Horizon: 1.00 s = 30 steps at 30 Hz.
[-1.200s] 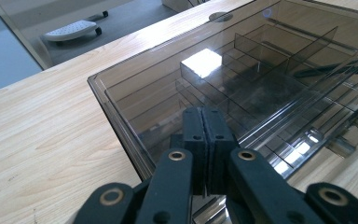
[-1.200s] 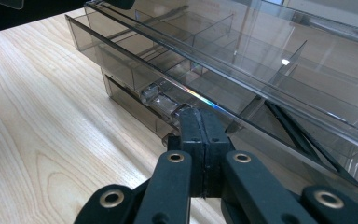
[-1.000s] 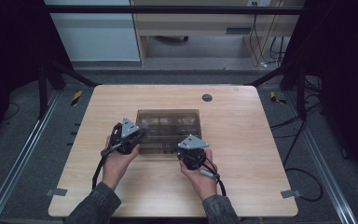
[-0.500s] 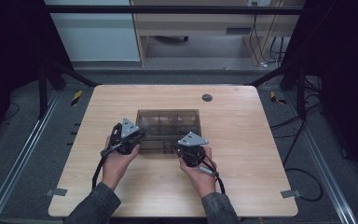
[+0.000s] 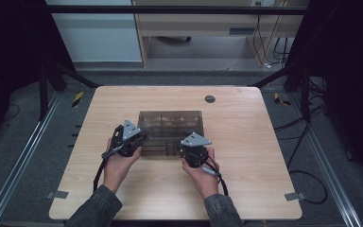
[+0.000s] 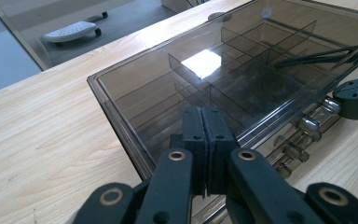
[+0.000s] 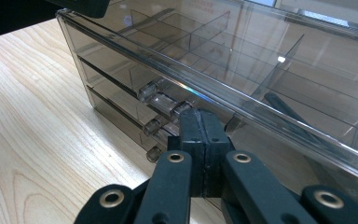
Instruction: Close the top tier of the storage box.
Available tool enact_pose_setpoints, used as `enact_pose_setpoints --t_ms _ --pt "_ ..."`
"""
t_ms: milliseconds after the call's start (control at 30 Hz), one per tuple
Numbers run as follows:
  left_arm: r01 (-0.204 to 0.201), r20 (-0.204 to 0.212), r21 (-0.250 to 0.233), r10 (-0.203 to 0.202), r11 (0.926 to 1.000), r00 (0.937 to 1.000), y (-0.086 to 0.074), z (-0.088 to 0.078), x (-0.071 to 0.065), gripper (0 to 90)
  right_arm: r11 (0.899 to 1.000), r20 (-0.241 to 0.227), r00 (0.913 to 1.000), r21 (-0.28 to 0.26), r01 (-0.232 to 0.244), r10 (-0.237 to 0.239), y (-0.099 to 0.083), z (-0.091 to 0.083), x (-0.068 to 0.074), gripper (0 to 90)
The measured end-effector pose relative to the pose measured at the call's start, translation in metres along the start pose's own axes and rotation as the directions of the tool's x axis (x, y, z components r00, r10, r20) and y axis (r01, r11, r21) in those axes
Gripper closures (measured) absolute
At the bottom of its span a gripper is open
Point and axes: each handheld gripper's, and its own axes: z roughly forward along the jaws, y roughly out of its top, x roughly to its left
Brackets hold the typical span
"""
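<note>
High view shows little change: the smoky transparent plastic drawer organiser stays mid-table, the left gripper and right gripper still clenched empty at its near edge.

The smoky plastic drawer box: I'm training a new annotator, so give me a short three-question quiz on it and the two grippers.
1. True or false: the drawer box stands on the wooden table.
2. How do the left gripper's jaws stand? A) wide open B) pressed together C) clamped on a cup
3. Fill in: in the right gripper view, the right gripper sits near the clear drawer ___ on the box's front.

Key: 1 true; 2 B; 3 handles
</note>
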Motion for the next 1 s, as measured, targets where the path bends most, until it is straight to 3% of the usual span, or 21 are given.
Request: enact_pose_setpoints --t_ms 567,733,1000 --pt "-0.009 -0.003 0.008 0.009 0.9999 1.0 0.0 -0.002 0.002 86.9 1.0 -0.001 1.0 -0.005 0.006 -0.006 0.001 -0.004 0.001 90.0" --pt "0.011 -0.011 -0.015 -0.011 0.9998 0.9999 -0.001 -0.007 0.005 86.6 1.0 -0.004 1.0 -0.009 0.009 -0.009 0.001 -0.008 0.002 90.0" --pt "-0.001 -0.007 -0.038 0.001 0.9993 1.0 -0.003 -0.015 0.002 83.3 1.0 -0.015 0.9998 -0.013 0.013 -0.013 0.001 -0.014 0.003 85.9"
